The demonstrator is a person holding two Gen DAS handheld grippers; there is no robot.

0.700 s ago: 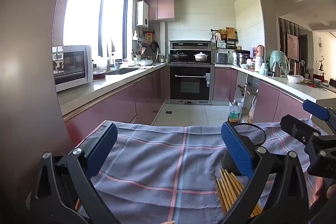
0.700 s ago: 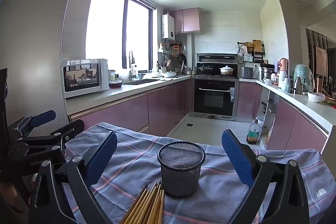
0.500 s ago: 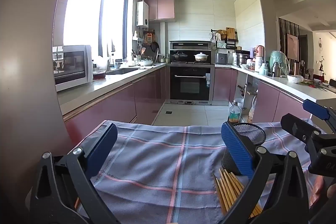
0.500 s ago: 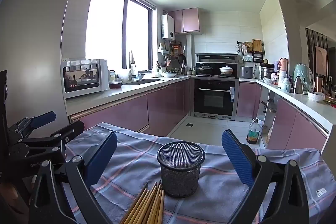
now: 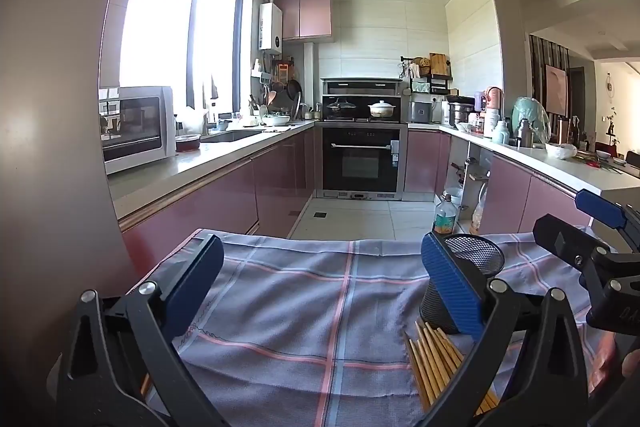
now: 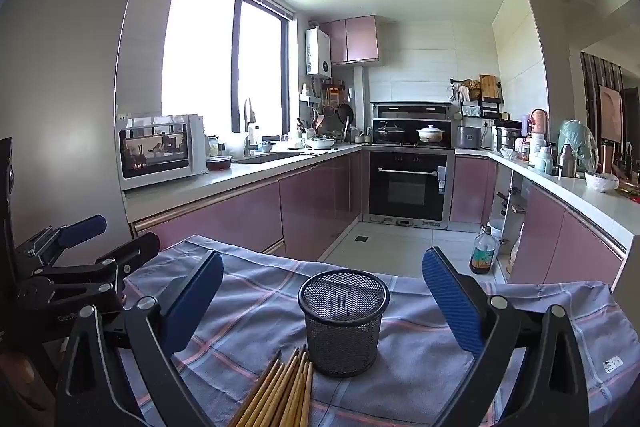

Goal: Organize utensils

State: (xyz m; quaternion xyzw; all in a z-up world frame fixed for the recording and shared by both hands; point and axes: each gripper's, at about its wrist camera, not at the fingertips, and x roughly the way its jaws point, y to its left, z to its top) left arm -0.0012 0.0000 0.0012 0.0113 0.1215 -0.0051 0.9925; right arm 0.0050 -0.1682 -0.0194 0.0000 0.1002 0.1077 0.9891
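A black mesh cup [image 6: 343, 321] stands upright and empty on a blue-grey checked cloth [image 6: 420, 359]. A bundle of wooden chopsticks [image 6: 280, 393] lies flat on the cloth just in front of the cup, tips almost touching its base. My right gripper [image 6: 322, 301] is open and empty, held above the cloth with the cup between its jaws' line of sight. My left gripper [image 5: 320, 291] is open and empty to the left of the cup [image 5: 466, 279] and chopsticks [image 5: 434, 359].
The cloth [image 5: 300, 307] covers a table whose far edge drops to the kitchen floor. Pink cabinets and counters run along both sides, with an oven [image 6: 408, 187] at the far end and a microwave [image 6: 160, 151] at left.
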